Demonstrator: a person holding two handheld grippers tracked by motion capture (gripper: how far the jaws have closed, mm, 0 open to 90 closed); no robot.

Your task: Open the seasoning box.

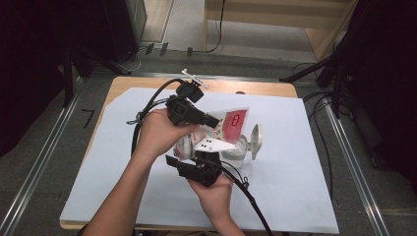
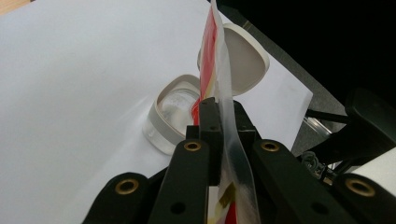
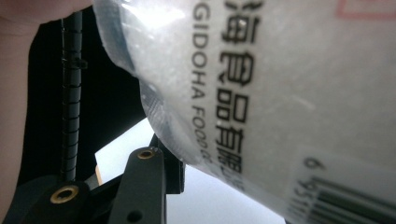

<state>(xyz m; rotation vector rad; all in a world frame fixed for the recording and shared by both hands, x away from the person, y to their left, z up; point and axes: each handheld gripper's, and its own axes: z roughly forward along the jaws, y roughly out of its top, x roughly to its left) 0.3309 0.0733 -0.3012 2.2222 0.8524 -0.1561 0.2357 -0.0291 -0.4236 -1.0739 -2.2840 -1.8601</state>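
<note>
**Bag to be steadied over the open jar**

A clear food bag [image 1: 231, 123] with red print is held up above the table [image 1: 295, 162] between the two grippers. The left gripper [image 2: 212, 116] is clamped tight on the bag's edge, the film standing upright out of its closed jaws. Just beyond and below those jaws an open clear jar [image 2: 170, 119] is seen, its hinged white lid [image 2: 243, 58] thrown back behind it.

The right gripper [image 3: 161, 170] is brought against the lower part of the bag; printed film and a barcode press close above its one visible jaw. Whether the pads actually pinch the film cannot be told from the pictures.

The step in hand is judged to be the positioning of the bag for pouring into the jar. It would be done well if the left grip were kept firm and unmoved, so that the bag's mouth stays in line with the jar ahead of it. The right jaws should be closed on film alone, not on the contents, and the lower end raised slowly. A sudden tilt could send the contents past the rim or knock the light jar aside.
</note>
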